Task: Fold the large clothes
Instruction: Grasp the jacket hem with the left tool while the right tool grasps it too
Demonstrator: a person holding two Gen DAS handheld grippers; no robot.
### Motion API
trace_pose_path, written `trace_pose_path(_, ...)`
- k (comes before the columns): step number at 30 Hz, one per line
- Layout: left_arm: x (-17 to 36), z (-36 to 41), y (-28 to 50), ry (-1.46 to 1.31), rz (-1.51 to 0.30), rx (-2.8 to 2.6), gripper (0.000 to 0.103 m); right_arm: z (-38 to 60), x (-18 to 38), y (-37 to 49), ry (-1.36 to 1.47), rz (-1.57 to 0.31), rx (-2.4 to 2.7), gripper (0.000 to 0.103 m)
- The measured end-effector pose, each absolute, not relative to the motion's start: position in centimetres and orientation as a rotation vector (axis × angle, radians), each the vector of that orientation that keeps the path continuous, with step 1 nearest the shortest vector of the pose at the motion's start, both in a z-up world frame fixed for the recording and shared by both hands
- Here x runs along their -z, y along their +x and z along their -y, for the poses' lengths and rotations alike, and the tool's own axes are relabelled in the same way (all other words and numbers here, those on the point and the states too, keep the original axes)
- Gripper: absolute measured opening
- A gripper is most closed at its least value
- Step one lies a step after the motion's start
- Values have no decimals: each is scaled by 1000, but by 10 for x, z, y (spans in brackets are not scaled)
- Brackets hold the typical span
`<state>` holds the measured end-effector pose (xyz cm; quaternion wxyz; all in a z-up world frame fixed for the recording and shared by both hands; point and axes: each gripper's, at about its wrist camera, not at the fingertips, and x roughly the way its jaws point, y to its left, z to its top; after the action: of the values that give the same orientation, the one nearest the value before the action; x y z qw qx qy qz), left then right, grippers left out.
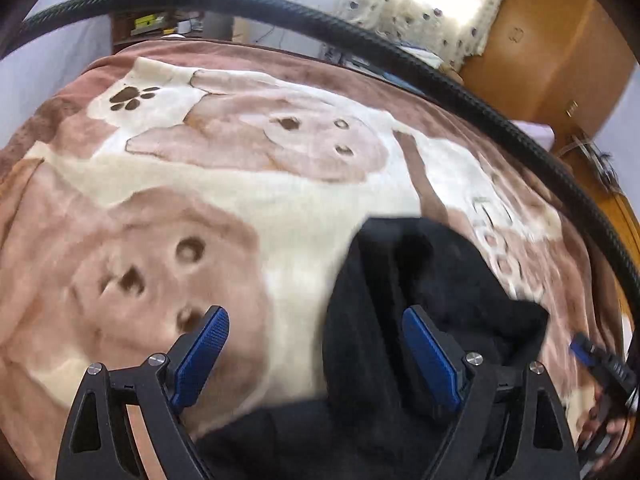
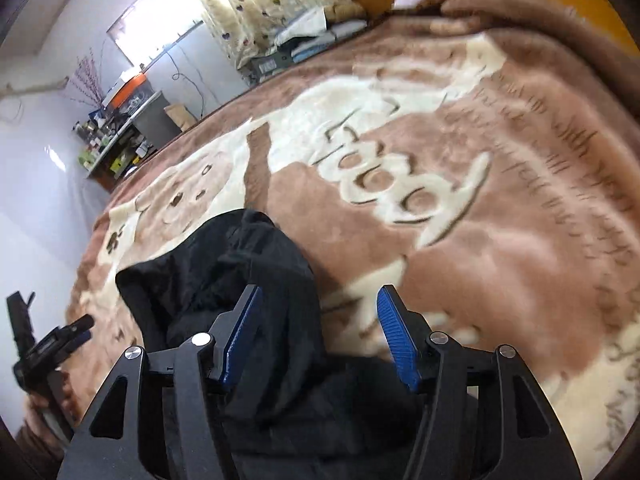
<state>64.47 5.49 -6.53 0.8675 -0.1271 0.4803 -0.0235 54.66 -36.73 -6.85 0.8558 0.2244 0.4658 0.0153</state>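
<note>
While both tools stand released, left gripper [image 1: 316,354] and right gripper [image 2: 320,336] grasp nothing. Black garment [image 1: 432,280] lies bunched, lower centre of frame, on teddy blanket [image 1: 248,200]. Risk: uneven fold, since layers are heaped and edges hidden.

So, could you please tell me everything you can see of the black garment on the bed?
The black garment is soft, matte, thick-looking fabric, bunched in loose folds rather than flat. It lies on the brown and cream plush blanket, near its close edge. Neither gripper's jaws press on it. Blur hides any seams or what kind of garment it is.
</note>
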Motion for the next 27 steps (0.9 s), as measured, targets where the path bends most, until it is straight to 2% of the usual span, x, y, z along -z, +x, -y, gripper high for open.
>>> trace_pose_path(4,79,-61,675,-322,-970,14,89,365,94,577,506,-1008,-70,60)
trace_pose_path(6,92,-65,693,-348,-1012,-1,89,364,105,588,541,-1031,-104,60)
trace_pose_path(11,113,-73,718,-580,-1039,69,89,364,114,610,584,-1033,-150,61)
trace_pose_path(15,133,-52,736,-432,-1149,83,89,360,128,613,618,-1071,-194,61)
trace_pose_path(20,154,-46,734,-506,-1201,124,88,364,142,609,747,-1100,-260,61)
trace_pose_path(21,158,-47,732,-536,-1214,126,84,363,145,608,764,-1114,-276,60)
trace_pose_path(22,162,-48,730,-564,-1226,134,81,361,146,607,767,-1122,-286,55)
trace_pose_path(24,165,-49,729,-553,-1246,142,65,355,146,604,754,-1136,-318,42)
trace_pose_path(25,165,-47,727,-526,-1251,154,62,351,144,602,736,-1141,-332,41)
trace_pose_path(26,162,-43,725,-483,-1254,165,52,347,140,600,696,-1142,-334,37)
trace_pose_path(27,160,-38,722,-463,-1254,179,36,343,137,599,671,-1140,-339,29)
